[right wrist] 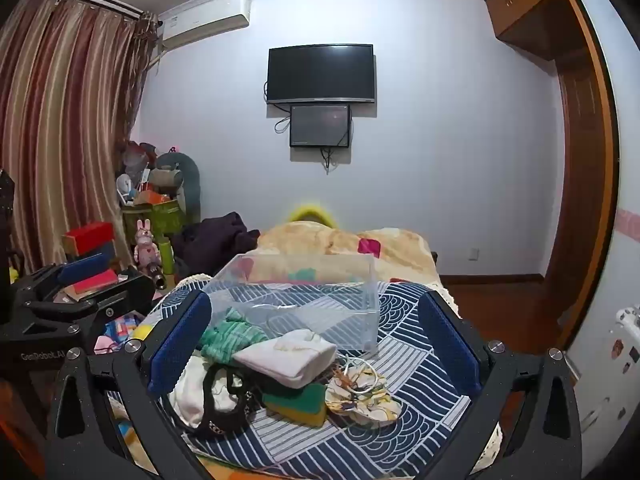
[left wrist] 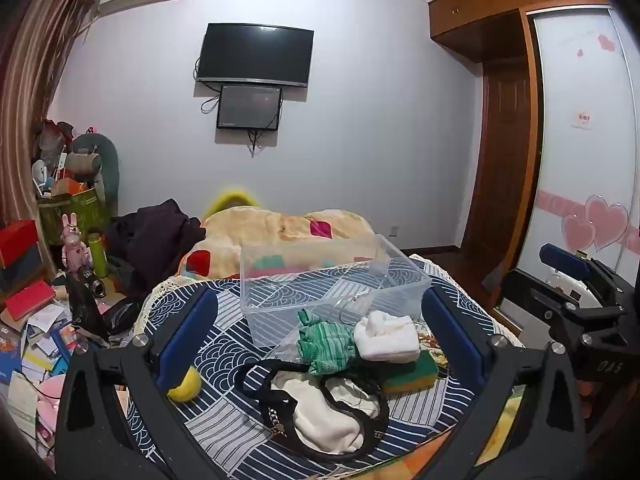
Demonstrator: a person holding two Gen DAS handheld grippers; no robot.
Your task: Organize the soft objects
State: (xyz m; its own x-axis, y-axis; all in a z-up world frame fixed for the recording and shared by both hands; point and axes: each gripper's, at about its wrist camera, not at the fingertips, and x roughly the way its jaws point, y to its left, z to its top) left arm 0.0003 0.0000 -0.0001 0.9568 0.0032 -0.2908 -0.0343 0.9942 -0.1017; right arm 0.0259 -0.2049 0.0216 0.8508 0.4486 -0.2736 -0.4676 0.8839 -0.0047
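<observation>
A pile of soft things lies on a blue-and-white patterned cloth (left wrist: 240, 428) in front of an empty clear plastic box (left wrist: 320, 284) (right wrist: 304, 296). The pile holds a green striped cloth (left wrist: 326, 344) (right wrist: 232, 336), a folded white cloth (left wrist: 388, 336) (right wrist: 288, 358), a green-and-yellow sponge (left wrist: 408, 376) (right wrist: 296, 402), a cream cloth with black lace (left wrist: 320, 412) (right wrist: 216, 396), a floral scrunchie (right wrist: 362, 398) and a yellow ball (left wrist: 185, 385). My left gripper (left wrist: 320, 332) and right gripper (right wrist: 316, 344) both stand wide open, hovering just short of the pile, with nothing between their blue pads.
A beige blanket (left wrist: 288, 228) covers the bed behind the box, with dark clothes (left wrist: 156, 240) to its left. Boxes, books and toys crowd the floor at the left (left wrist: 36, 320). A wooden wardrobe and door (left wrist: 504, 152) stand at the right. The other gripper shows at each view's edge (left wrist: 580, 280) (right wrist: 60, 292).
</observation>
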